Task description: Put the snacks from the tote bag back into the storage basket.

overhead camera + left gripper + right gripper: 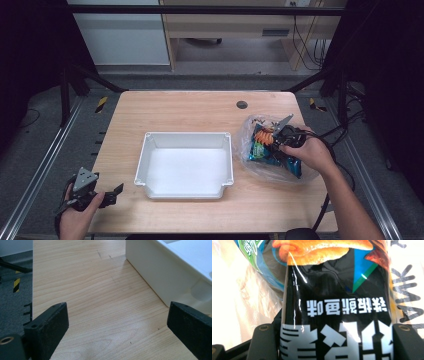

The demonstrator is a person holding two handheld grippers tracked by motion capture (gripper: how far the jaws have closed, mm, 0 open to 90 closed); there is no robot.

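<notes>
- Looking down from the high view, the white tray (184, 164) sits mid-desk (200, 107) with nothing in it, so no transfer has happened yet. To its right lies a clear plastic bag (250, 150) of snack packets, and the right claw (276, 141) is reaching into it from the person's right hand. The left claw (114, 192) waits at the desk's near left corner, away from both tray and bag.
- Through the left gripper view, the jaws stand spread wide over bare wood, nothing between them; the tray's outer wall (152, 270) is just ahead to the right. This hand appears idle.
- In the right gripper view, a dark snack packet (337, 302) with white lettering lies between the jaws, which are pressed in against its sides, pinching it; more packets (257, 255) and bag film lie behind.
- Judging from this, the grasp on the first packet is made; lifting it out, placing it in the tray and moving the remaining packets are all left.
</notes>
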